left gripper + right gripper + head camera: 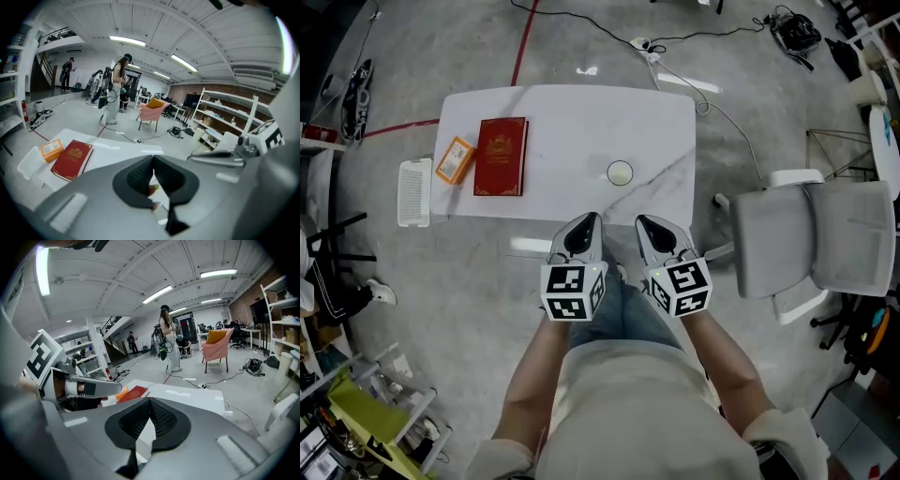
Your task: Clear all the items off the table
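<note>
A white table [656, 122] carries a red book [500, 157] with an orange box [455, 159] to its left, and a small round pale cup [620, 173] near the front edge. Both grippers hang side by side just off that front edge, close to the cup. My left gripper [592, 217] is shut and holds nothing. So is my right gripper [641, 220]. The left gripper view shows the shut left gripper [153, 158] with the book [71, 159] and the box [51, 150] far left. Past the shut right gripper [150, 401], the right gripper view shows the book [133, 393].
A white slatted basket [414, 192] sits against the table's left end. A grey office chair [816, 239] stands to the right of the table. Cables [675, 70] run over the floor behind it. A person [115, 89] stands far off in the hall.
</note>
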Tool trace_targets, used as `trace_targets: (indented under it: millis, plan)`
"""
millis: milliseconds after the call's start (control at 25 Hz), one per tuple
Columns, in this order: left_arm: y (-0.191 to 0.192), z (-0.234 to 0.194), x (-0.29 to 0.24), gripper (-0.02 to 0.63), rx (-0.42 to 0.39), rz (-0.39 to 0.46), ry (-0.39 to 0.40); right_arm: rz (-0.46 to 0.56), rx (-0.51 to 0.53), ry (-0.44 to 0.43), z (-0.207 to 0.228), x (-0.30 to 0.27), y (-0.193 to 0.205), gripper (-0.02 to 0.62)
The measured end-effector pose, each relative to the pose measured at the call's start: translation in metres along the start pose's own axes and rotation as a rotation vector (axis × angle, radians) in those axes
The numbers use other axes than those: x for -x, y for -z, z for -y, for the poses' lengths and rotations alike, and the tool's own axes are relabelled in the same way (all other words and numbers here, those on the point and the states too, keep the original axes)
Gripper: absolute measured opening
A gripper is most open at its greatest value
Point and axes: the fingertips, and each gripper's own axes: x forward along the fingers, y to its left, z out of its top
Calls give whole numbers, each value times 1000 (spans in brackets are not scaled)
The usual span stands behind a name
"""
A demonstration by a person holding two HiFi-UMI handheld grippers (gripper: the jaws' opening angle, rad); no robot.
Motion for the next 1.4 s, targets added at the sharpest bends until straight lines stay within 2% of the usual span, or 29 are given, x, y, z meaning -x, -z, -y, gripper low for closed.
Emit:
trace_targets:
  millis: [360,440,880,1080,1400]
  plan:
    - [35,-37,-49,10,16,-59,20,-64,-48,67,31,-61,49,6]
    - [41,-44,-62,10,19,-69,29,-88,-54,68,37,-77,62,64]
    - [83,-83,-128,11,27,-119,44,-187,28,139,77,-161,129,211]
    - [103,-94,-153,11,30,-129,42,-216,9,173,96,-190,158,266]
    - [124,-112,-188,11,54,-153,31,-212,15,134,107,-225,185,341]
